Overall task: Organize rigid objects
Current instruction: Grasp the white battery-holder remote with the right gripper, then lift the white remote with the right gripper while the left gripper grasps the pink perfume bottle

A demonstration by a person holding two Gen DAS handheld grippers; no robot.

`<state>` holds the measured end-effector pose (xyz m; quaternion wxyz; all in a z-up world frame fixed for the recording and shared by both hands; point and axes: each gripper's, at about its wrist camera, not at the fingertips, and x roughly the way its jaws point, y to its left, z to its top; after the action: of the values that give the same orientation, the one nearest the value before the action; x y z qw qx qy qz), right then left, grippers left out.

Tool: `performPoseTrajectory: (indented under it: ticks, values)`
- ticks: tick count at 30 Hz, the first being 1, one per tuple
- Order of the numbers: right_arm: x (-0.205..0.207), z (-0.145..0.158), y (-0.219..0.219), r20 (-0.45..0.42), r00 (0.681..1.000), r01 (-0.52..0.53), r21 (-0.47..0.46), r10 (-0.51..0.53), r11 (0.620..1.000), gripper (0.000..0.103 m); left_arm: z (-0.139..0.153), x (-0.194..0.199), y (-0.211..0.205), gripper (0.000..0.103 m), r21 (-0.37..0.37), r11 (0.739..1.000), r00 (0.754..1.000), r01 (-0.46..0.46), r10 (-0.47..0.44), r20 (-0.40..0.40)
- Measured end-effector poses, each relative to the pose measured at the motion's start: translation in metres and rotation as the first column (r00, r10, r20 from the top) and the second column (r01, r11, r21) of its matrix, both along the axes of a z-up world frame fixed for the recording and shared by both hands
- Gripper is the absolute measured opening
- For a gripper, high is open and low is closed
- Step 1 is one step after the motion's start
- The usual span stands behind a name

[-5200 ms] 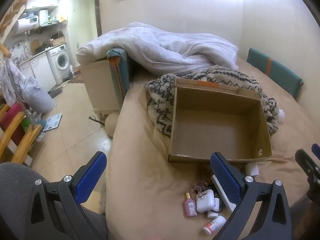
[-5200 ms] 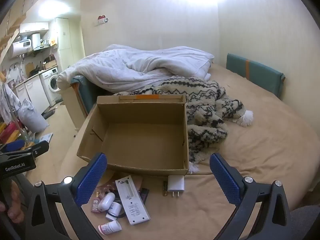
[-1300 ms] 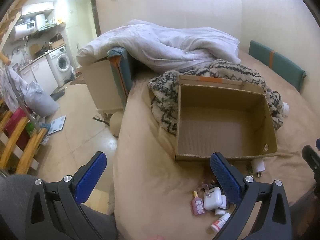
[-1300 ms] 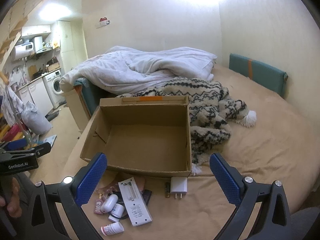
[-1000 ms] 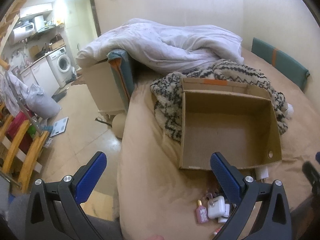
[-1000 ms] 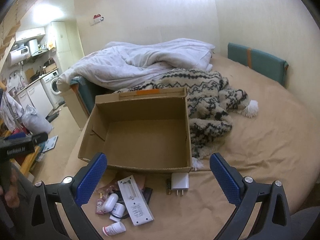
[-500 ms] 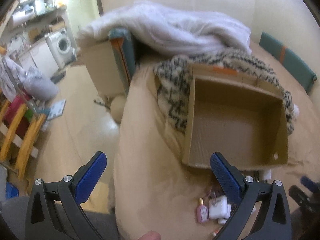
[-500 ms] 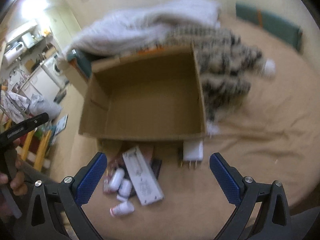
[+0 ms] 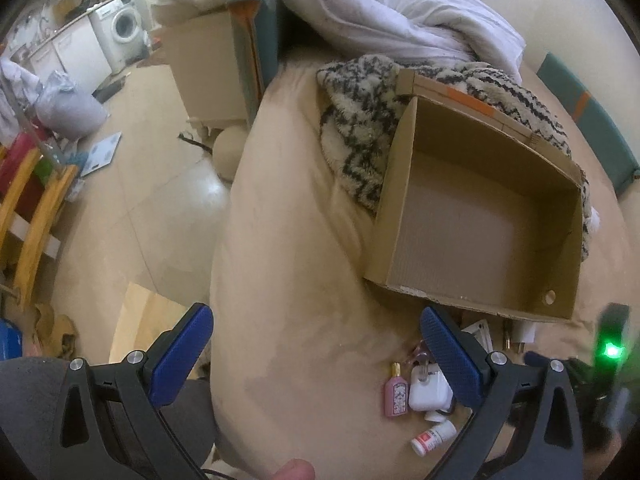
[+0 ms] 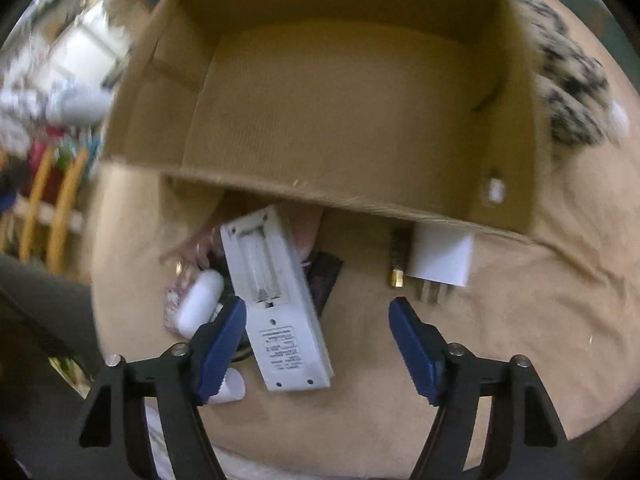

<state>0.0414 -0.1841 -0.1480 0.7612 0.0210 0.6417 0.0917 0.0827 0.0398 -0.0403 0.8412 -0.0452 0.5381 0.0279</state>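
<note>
An open, empty cardboard box (image 9: pixel 480 232) (image 10: pixel 352 92) lies on the beige bed. Small items lie in front of it: a white remote, back side up (image 10: pixel 276 300), a white plug adapter (image 10: pixel 440 260), a white earbud case (image 10: pixel 200 300), a pink perfume bottle (image 9: pixel 396 392), a white charger (image 9: pixel 430 388) and a small white pill bottle (image 9: pixel 434 438). My right gripper (image 10: pixel 316 332) is open, low over the bed, with the remote's lower end between its fingers, untouched. My left gripper (image 9: pixel 316 344) is open and empty above the bed's front edge.
A black-and-white knit blanket (image 9: pixel 360 128) and a white duvet (image 9: pixel 380 12) lie behind the box. The bed's left edge drops to the floor (image 9: pixel 140 200). A washing machine (image 9: pixel 120 28) and a wooden chair (image 9: pixel 36 208) stand at left.
My right gripper has dropped down and forward toward the remote and its jaws have narrowed. My left gripper has tilted downward over the bed edge.
</note>
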Motion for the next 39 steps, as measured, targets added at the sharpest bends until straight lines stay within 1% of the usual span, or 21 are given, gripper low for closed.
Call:
performPoseTrajectory:
  ticks: [3, 6, 7, 8, 9, 10, 11, 15, 18, 23, 26, 28, 32, 34, 36, 37, 39]
  values:
    - [0.001, -0.01, 0.02, -0.036, 0.998, -0.056, -0.037, 0.055, 0.998, 0.078, -0.001, 0.0, 0.0, 0.103, 0.004, 1.0, 1.0, 0.004, -0.004, -0.008]
    - [0.001, -0.021, 0.036, -0.051, 0.994, -0.099, -0.122, 0.093, 0.988, 0.077, -0.002, 0.001, 0.0, 0.103, 0.004, 1.0, 1.0, 0.006, -0.006, -0.019]
    - [0.0, -0.023, 0.04, -0.049, 0.994, -0.107, -0.143, 0.101, 0.984, 0.071, -0.003, 0.001, 0.0, 0.103, 0.005, 1.0, 1.0, 0.009, -0.009, -0.024]
    - [0.001, -0.025, 0.042, -0.048, 0.994, -0.108, -0.146, 0.102, 0.983, 0.068, -0.004, 0.001, 0.0, 0.103, 0.005, 1.0, 0.999, 0.013, -0.013, -0.032]
    - [0.002, -0.025, 0.041, -0.048, 0.994, -0.101, -0.149, 0.095, 0.984, 0.06, -0.005, 0.001, -0.001, 0.103, 0.006, 1.0, 0.999, 0.016, -0.016, -0.038]
    - [0.003, -0.027, 0.041, -0.059, 0.994, -0.097, -0.141, 0.09, 0.985, 0.049, -0.007, 0.002, -0.002, 0.103, 0.007, 1.0, 0.999, 0.021, -0.02, -0.048]
    - [0.002, -0.028, 0.04, -0.069, 0.994, -0.096, -0.137, 0.087, 0.986, 0.047, -0.008, 0.002, -0.002, 0.103, 0.009, 1.0, 0.998, 0.027, -0.026, -0.058]
    - [-0.005, -0.021, 0.033, -0.066, 0.992, -0.11, -0.117, 0.103, 0.987, 0.046, -0.011, 0.001, -0.002, 0.103, 0.015, 0.999, 0.997, 0.029, -0.028, -0.07]
    - [-0.017, -0.009, 0.024, -0.041, 0.994, -0.107, -0.105, 0.104, 0.989, 0.046, -0.012, 0.001, 0.0, 0.103, 0.011, 1.0, 0.997, 0.02, -0.019, -0.073]
    - [-0.039, 0.022, 0.005, 0.04, 0.996, -0.077, -0.067, 0.08, 0.995, 0.046, -0.014, 0.002, -0.001, 0.103, 0.019, 1.0, 0.997, 0.013, -0.012, -0.077]
    - [-0.051, 0.044, -0.005, 0.105, 0.992, -0.062, -0.046, 0.067, 0.997, 0.046, -0.017, 0.002, 0.0, 0.103, 0.037, 0.999, 0.997, -0.002, 0.005, -0.076]
    - [-0.055, 0.06, -0.012, 0.165, 0.984, -0.063, -0.018, 0.065, 0.998, 0.046, -0.02, 0.002, 0.0, 0.103, 0.044, 0.999, 0.997, -0.005, 0.009, -0.08]
    - [-0.064, 0.09, -0.016, 0.311, 0.949, -0.066, 0.009, 0.06, 0.998, 0.046, -0.023, 0.001, -0.001, 0.103, 0.06, 0.998, 0.997, 0.005, 0.0, -0.079]
    - [-0.068, 0.105, -0.032, 0.378, 0.925, -0.052, 0.037, 0.034, 0.998, 0.046, -0.027, 0.001, -0.001, 0.103, 0.045, 0.999, 0.996, 0.013, -0.009, -0.089]
    - [-0.067, 0.118, -0.038, 0.425, 0.905, -0.022, 0.065, -0.008, 0.998, 0.046, -0.032, 0.002, -0.002, 0.103, 0.023, 1.0, 0.994, 0.019, -0.016, -0.104]
    - [-0.057, 0.117, -0.041, 0.437, 0.899, -0.003, 0.081, -0.033, 0.997, 0.046, -0.035, 0.003, -0.002, 0.103, 0.01, 1.0, 0.993, 0.024, -0.023, -0.117]
    - [-0.054, 0.117, -0.054, 0.449, 0.888, 0.039, 0.134, -0.096, 0.99, 0.046, -0.045, 0.005, -0.006, 0.103, -0.006, 0.999, 0.987, 0.041, -0.041, -0.155]
